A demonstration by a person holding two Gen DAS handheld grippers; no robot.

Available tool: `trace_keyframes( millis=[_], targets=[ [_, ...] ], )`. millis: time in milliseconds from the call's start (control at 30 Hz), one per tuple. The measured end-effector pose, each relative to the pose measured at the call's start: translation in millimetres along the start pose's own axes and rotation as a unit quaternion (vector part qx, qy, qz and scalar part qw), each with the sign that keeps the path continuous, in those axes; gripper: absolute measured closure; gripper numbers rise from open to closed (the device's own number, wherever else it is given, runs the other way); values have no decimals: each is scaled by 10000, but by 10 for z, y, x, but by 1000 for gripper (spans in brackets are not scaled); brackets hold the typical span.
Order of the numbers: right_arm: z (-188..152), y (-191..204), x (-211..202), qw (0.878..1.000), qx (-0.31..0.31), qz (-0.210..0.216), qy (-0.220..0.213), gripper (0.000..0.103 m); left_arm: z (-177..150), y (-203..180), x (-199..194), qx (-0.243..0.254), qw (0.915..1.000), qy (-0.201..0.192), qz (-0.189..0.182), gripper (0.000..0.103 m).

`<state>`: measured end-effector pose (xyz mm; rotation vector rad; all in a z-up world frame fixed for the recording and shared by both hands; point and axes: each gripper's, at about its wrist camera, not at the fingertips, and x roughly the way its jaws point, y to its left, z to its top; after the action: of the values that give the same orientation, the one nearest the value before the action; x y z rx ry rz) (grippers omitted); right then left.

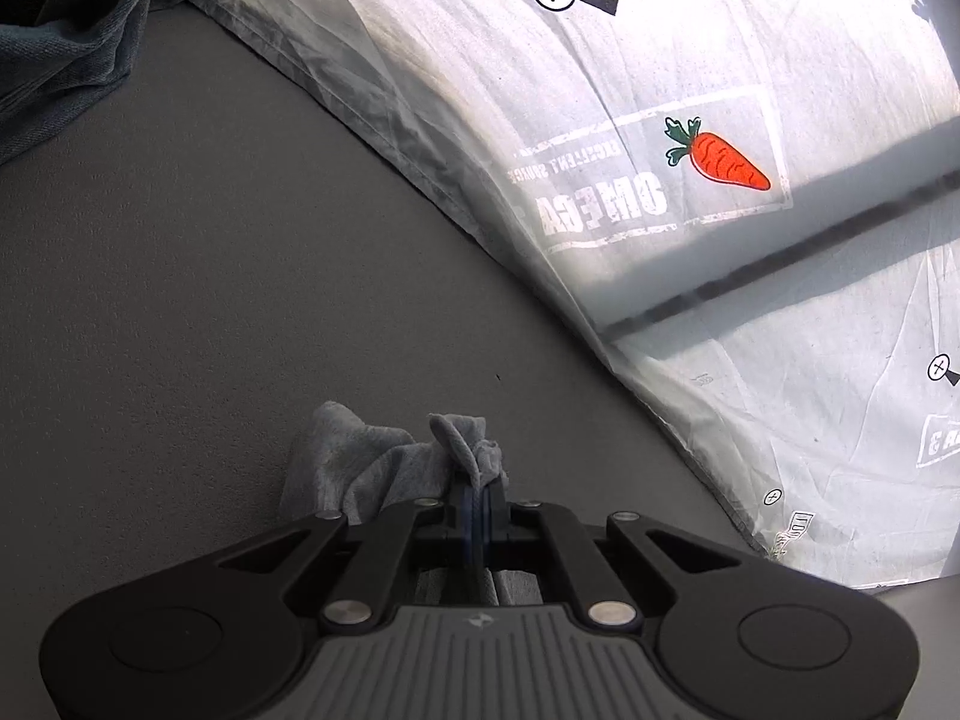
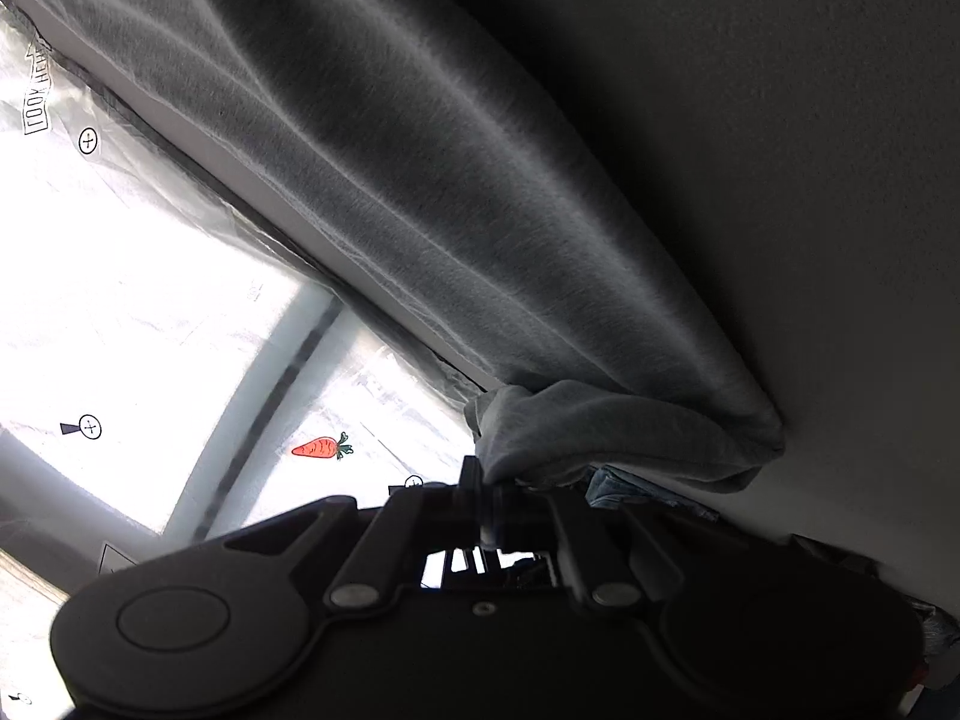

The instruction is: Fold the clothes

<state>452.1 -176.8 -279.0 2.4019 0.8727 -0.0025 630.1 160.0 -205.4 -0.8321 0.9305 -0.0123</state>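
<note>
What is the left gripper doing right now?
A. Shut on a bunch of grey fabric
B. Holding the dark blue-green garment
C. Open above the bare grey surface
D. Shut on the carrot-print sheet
A: in the left wrist view the left gripper has its jaws pressed together on a bunched fold of the grey garment, while the carrot-print sheet and the dark garment lie apart from it.
</note>
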Motion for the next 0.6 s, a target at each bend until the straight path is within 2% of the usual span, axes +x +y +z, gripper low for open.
trace_keyframes(
  millis=[100,300,600],
  targets=[
    [114,31,-109,9999,42,-49,-97,99,-102,-99,113,2,10000,75,-18,101],
    [264,17,-333,9993,138,-184,-300,99,-275,-309,265,357,9989,290,-84,101],
    [354,3,-722,9981,132,-96,-598,99,-526,-628,385,607,9952,570,-517,101]
  ],
)
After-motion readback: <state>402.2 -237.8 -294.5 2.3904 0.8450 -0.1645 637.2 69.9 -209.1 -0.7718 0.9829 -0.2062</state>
